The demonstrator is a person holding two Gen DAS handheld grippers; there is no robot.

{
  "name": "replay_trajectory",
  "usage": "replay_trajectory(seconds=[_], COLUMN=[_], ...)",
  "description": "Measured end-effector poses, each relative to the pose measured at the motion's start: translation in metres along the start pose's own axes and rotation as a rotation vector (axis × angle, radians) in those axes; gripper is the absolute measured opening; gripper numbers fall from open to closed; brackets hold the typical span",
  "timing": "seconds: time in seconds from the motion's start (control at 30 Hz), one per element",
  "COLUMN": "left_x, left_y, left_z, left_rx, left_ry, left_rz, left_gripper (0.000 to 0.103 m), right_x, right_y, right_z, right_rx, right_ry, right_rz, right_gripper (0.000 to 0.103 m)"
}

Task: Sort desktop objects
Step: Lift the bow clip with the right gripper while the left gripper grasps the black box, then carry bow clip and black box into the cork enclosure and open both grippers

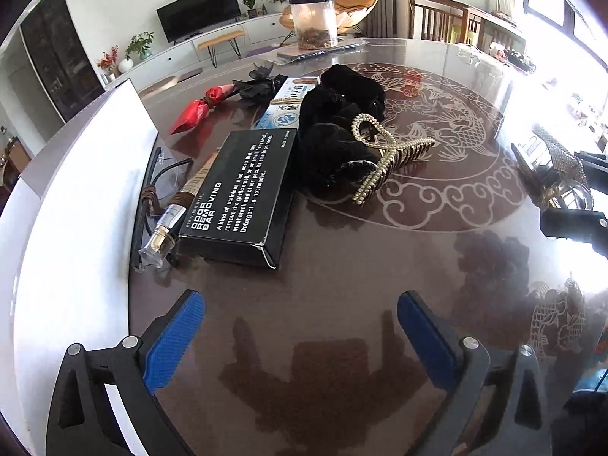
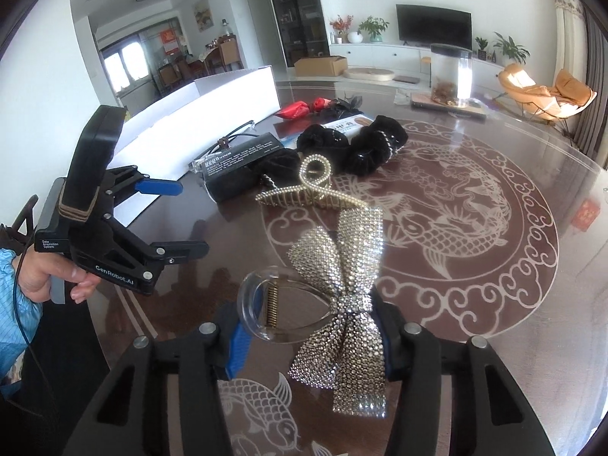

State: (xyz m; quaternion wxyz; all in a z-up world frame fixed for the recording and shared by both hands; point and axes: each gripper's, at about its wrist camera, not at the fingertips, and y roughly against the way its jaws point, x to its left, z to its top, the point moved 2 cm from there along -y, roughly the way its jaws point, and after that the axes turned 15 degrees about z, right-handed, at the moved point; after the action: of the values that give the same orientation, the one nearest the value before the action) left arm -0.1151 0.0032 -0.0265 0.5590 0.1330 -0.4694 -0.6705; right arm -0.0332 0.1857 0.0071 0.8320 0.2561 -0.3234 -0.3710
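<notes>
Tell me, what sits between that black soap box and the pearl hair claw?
Black velvet scrunchies lie between the black box and the pearl claw; the claw leans against them. The left wrist view shows it best.

- A black TV [image 2: 434, 24] sits on a long white cabinet [image 2: 383, 57], far ahead of the gripper.
- An orange chair [image 2: 543, 91] is far off to its right.
- A brown box [image 2: 321, 65] sits on the floor.

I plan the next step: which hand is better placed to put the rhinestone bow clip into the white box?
Right. Its gripper already holds the rhinestone bow clip between its jaws, above the table. The left gripper is open and empty, though nearer the white box.
</notes>
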Motion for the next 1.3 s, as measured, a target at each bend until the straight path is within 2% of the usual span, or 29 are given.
replay_trajectory(seconds=[0.17, 0.3, 0.33, 0.43, 0.47, 0.5, 0.53, 0.6, 0.77, 0.87, 1.0, 1.13, 1.2, 1.3], left_x=[0.018, 0.018, 0.015, 0.004, 0.003, 0.003, 0.006, 0.014, 0.027, 0.045, 0.090, 0.156, 0.192, 0.238], left_y=[-0.029, -0.049, -0.053, -0.060, -0.056, -0.051, -0.049, -0.039, 0.001, 0.035, 0.094, 0.140, 0.148, 0.135], left_z=[0.022, 0.044, 0.049, 0.057, 0.057, 0.056, 0.054, 0.043, -0.004, -0.026, -0.035, -0.040, -0.052, -0.080], left_rx=[0.052, 0.081, 0.092, 0.115, 0.095, 0.082, 0.091, 0.088, 0.072, 0.052, -0.021, -0.080, -0.070, 0.005], left_ry=[0.058, 0.093, 0.092, 0.054, 0.049, 0.055, 0.073, 0.139, 0.255, 0.342, 0.449, 0.535, 0.580, 0.646], left_rz=[0.045, -0.009, -0.033, -0.041, -0.057, -0.059, -0.057, -0.112, -0.098, -0.098, -0.076, -0.022, 0.053, 0.165], left_gripper=[0.103, 0.103, 0.103, 0.103, 0.097, 0.085, 0.058, 0.058, 0.058, 0.058, 0.058, 0.058, 0.058, 0.058], right_x=[0.000, 0.007, 0.007, 0.003, 0.001, -0.001, -0.004, -0.007, -0.007, 0.000, 0.032, 0.094, 0.134, 0.193], right_y=[-0.001, 0.003, 0.005, 0.008, 0.009, 0.010, 0.011, 0.014, 0.015, 0.007, -0.007, -0.024, -0.041, -0.081], right_z=[0.002, 0.000, -0.001, -0.002, -0.002, -0.002, -0.002, -0.001, 0.004, 0.009, 0.038, 0.094, 0.125, 0.166], right_rx=[-0.011, -0.015, -0.014, -0.013, -0.012, -0.011, -0.010, -0.008, 0.016, 0.065, 0.093, 0.053, 0.030, 0.020], right_ry=[-0.034, -0.029, -0.030, -0.040, -0.043, -0.045, -0.047, -0.052, -0.055, -0.044, 0.051, 0.152, 0.216, 0.288], right_rz=[0.030, 0.035, 0.033, 0.022, 0.019, 0.016, 0.014, 0.017, 0.061, 0.098, 0.137, 0.235, 0.274, 0.344], right_gripper=[0.052, 0.052, 0.052, 0.052, 0.052, 0.052, 0.052, 0.052, 0.052, 0.052, 0.052, 0.052, 0.052, 0.052])
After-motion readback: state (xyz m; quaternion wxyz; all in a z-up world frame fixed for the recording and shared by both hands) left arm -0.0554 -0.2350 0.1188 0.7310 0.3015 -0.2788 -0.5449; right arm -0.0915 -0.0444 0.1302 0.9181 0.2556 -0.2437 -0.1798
